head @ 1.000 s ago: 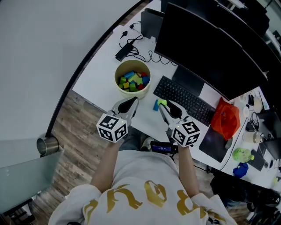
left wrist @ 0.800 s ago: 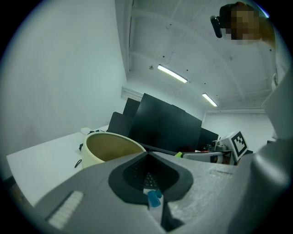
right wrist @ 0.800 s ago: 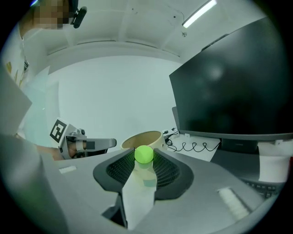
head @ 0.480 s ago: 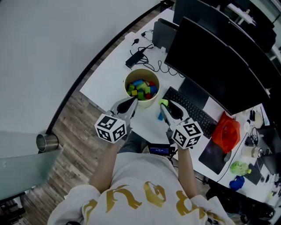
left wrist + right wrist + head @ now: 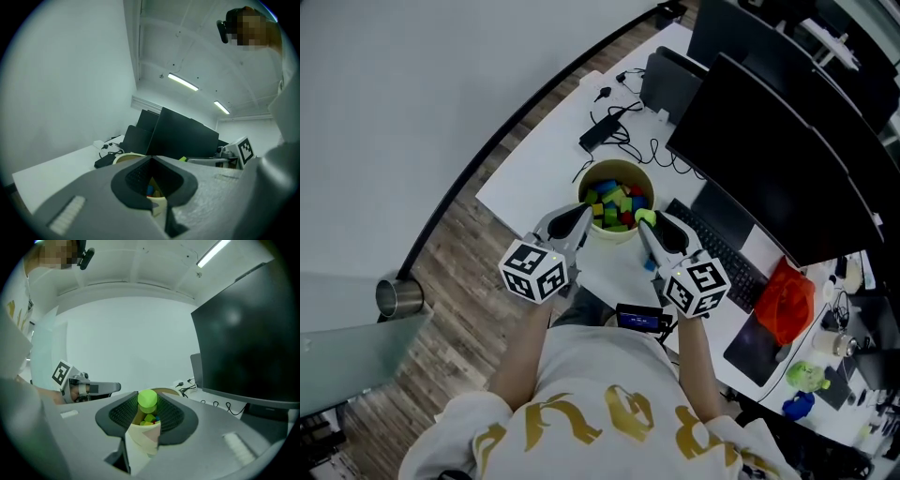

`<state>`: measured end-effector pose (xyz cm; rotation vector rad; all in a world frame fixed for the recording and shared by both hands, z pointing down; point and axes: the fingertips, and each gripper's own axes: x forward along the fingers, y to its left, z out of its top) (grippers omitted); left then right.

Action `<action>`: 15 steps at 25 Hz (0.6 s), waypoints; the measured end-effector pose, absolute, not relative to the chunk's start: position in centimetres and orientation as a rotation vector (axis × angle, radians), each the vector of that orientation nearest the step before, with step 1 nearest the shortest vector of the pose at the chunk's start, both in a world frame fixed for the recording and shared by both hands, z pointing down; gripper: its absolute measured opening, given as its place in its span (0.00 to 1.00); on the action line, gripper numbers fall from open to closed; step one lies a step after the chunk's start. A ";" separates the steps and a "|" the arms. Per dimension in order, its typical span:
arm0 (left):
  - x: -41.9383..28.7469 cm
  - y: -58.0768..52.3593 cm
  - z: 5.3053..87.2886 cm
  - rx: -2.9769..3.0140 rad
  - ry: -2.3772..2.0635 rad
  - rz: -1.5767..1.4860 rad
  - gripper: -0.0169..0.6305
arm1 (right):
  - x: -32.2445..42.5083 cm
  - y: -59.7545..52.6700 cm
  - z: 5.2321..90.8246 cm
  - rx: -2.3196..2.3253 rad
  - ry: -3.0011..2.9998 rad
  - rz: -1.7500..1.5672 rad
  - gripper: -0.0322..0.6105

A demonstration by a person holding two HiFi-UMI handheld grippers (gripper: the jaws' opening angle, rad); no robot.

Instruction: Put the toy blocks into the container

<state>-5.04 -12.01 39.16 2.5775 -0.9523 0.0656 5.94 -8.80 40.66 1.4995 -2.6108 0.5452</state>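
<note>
Between the jaws of the right gripper (image 5: 148, 398) sits a lime-green cylindrical toy block (image 5: 147, 400), and the pads close on its sides, so the jaws stand partly apart with the block clamped at their tips. Seen from the head view, that green block (image 5: 645, 217) lies at the near right edge of a cream round container (image 5: 619, 234), whose pale wall (image 5: 145, 439) also shows low between the right jaws. Inside the container rests a heap of toy blocks in green, blue, yellow and red (image 5: 617, 199). To the left, the left gripper (image 5: 152, 158) has its jaw tips meeting and holds nothing; through the hollow between its pads a slice of the container's rim (image 5: 124, 157) and some coloured blocks can be seen. From the head view the left gripper (image 5: 581, 217) points at the container's near left side, just beside its wall, while the right gripper (image 5: 643, 225) points at the near right side. Just beside the right gripper, a small blue block (image 5: 650, 265) lies on the white desk (image 5: 534, 178). Farther out on the desk, a black keyboard (image 5: 722, 248) sits to the right of the container, under a large black monitor (image 5: 787, 159), and a black power adapter with cables (image 5: 598, 138) lies beyond the container. A red bag (image 5: 787, 300) rests past the keyboard's end. Below the desk edge runs a wooden plank floor (image 5: 459, 272).
</note>
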 end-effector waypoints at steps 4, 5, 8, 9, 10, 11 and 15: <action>-5.6 -13.1 39.6 2.568 -0.962 0.071 0.04 | 5.4 -10.3 41.2 1.500 -2.594 0.530 0.29; -5.7 -13.3 39.6 2.566 -0.964 0.068 0.04 | 5.3 -10.6 41.3 1.501 -2.590 0.529 0.29; -5.9 -13.7 39.9 2.562 -0.963 0.071 0.04 | 5.2 -11.2 41.7 1.499 -2.583 0.528 0.29; -5.9 -13.8 40.1 2.559 -0.962 0.076 0.04 | 5.2 -11.4 41.8 1.498 -2.581 0.532 0.29; -5.9 -13.9 40.2 2.557 -0.963 0.080 0.04 | 5.1 -11.6 41.9 1.496 -2.580 0.537 0.29; -6.0 -14.0 40.4 2.554 -0.965 0.083 0.04 | 5.1 -11.8 42.1 1.493 -2.578 0.541 0.29; -6.3 -14.3 40.7 2.543 -0.971 0.089 0.04 | 4.8 -12.4 42.4 1.484 -2.570 0.540 0.29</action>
